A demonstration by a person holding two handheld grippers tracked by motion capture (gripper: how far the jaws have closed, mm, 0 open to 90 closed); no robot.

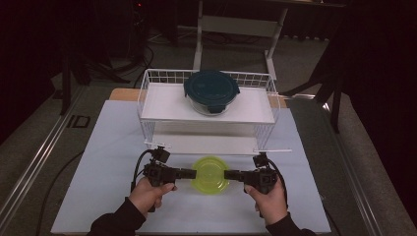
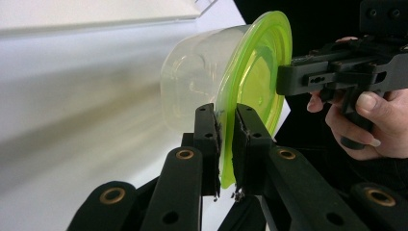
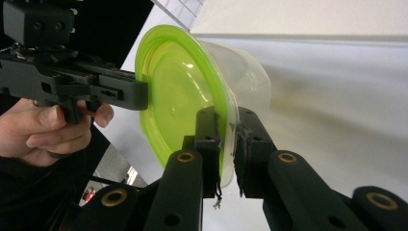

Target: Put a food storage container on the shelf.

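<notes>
**Both grippers clamp the rim of a green-lidded tub**

We see a clear plastic tub [image 1: 210, 174] with a yellow-green lid [image 2: 260, 72] near the front of the table, between the two grippers and just in front of the wire rack. Nothing can be made out inside it through its clear wall. In the left gripper view, the left gripper [image 2: 226, 144] has its jaws drawn narrow on the lid's edge, with the green rim pinched between them. In the right gripper view, the right gripper [image 3: 227, 144] grips the opposite edge the same way. From above, the left hand [image 1: 150, 194] and right hand [image 1: 269, 199] hold the grippers level, pointing inward at each other.

On the upper shelf of the white wire rack [image 1: 147, 93] stands a round glass container [image 1: 211, 92] with a dark teal clip lid closed on it; we cannot tell what it holds. The lower shelf [image 1: 206, 143] sits open toward us.

The table [image 1: 98, 162] is covered in pale white sheet. Around it lies grey floor, with a metal rail [image 1: 39, 157] at the left and a white frame [image 1: 236, 29] behind the rack; the room beyond is dark.
</notes>
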